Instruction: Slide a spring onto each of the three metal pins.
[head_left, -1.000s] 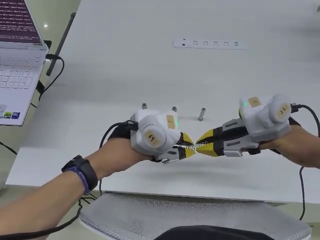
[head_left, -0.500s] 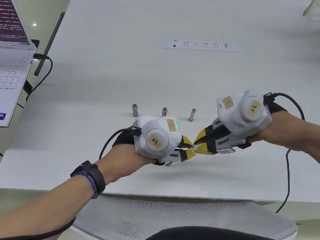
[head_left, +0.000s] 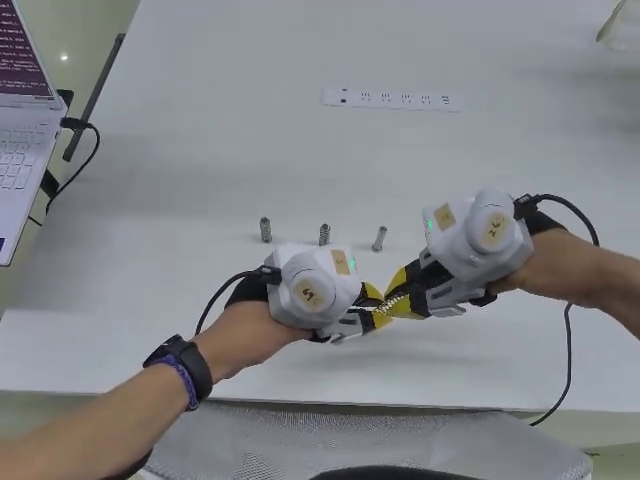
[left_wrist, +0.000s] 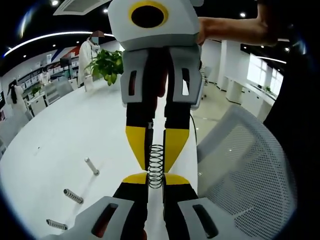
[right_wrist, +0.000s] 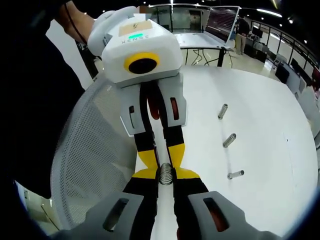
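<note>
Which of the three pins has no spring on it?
The rightmost pin in the head view: its shaft is smooth, while the middle pin and left pin carry coils.

We count three metal pins (head_left: 380, 238) on the bench (head_left: 200, 150) and three springs (head_left: 266, 230): two on pins, one spring (left_wrist: 156, 165) off. We see one power strip (head_left: 392, 98) and one laptop (head_left: 15, 160).

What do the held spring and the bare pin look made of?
The spring looks like thin bare steel wire: silvery, glinting open coils. The bare pin seems metal, smooth grey with a dull sheen; alloy unclear.
</note>
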